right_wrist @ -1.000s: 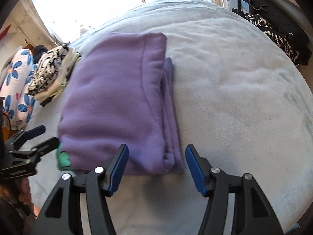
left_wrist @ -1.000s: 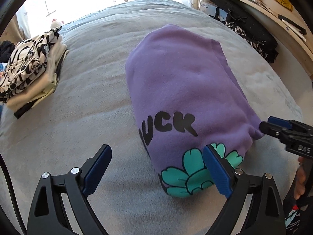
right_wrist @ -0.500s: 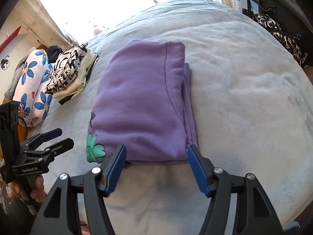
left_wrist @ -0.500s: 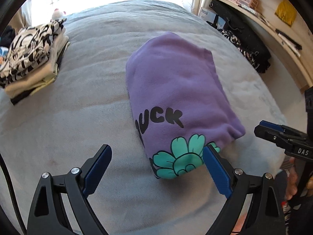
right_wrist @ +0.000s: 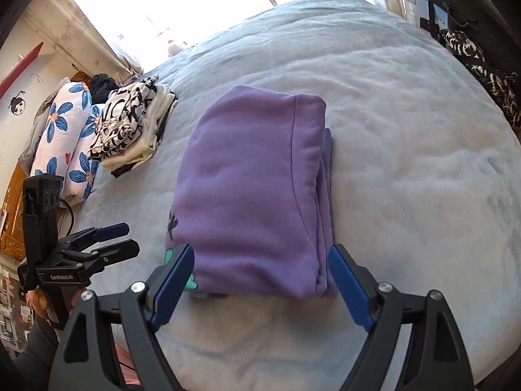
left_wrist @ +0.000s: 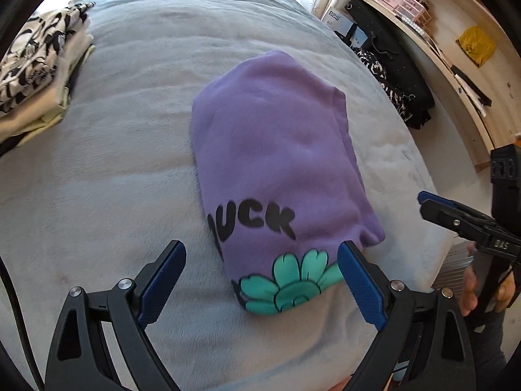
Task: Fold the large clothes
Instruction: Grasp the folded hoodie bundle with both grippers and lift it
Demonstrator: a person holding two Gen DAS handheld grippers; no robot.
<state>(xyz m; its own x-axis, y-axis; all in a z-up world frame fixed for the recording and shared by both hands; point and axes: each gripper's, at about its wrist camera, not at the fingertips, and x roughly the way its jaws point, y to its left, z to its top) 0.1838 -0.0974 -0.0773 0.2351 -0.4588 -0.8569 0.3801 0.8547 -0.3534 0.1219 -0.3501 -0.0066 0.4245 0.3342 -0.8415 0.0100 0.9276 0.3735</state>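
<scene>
A purple sweatshirt (left_wrist: 276, 163) (right_wrist: 257, 192) lies folded into a thick rectangle on the grey bed cover (left_wrist: 97, 179), its black lettering and teal flower print (left_wrist: 293, 286) at the near end. My left gripper (left_wrist: 260, 280) hovers open above that printed end, nothing between its blue pads. My right gripper (right_wrist: 260, 280) hangs over the sweatshirt's other near edge; its jaws are opening and hold nothing. Each gripper shows in the other's view, the right gripper (left_wrist: 456, 218) at the right edge and the left gripper (right_wrist: 97, 244) at the left edge, each held by a hand.
A stack of folded clothes (left_wrist: 35, 65) (right_wrist: 133, 127) with a black-and-white print on top sits at the bed's far left. Flower-print pillows (right_wrist: 65, 140) lie beyond it. Wooden shelves (left_wrist: 456, 49) and dark bags (left_wrist: 390, 75) line the right side past the bed's edge.
Both grippers have pulled back and risen from the folded sweatshirt, which now looks smaller. The right gripper's jaws have spread wider. The left view has swung toward the shelves.
</scene>
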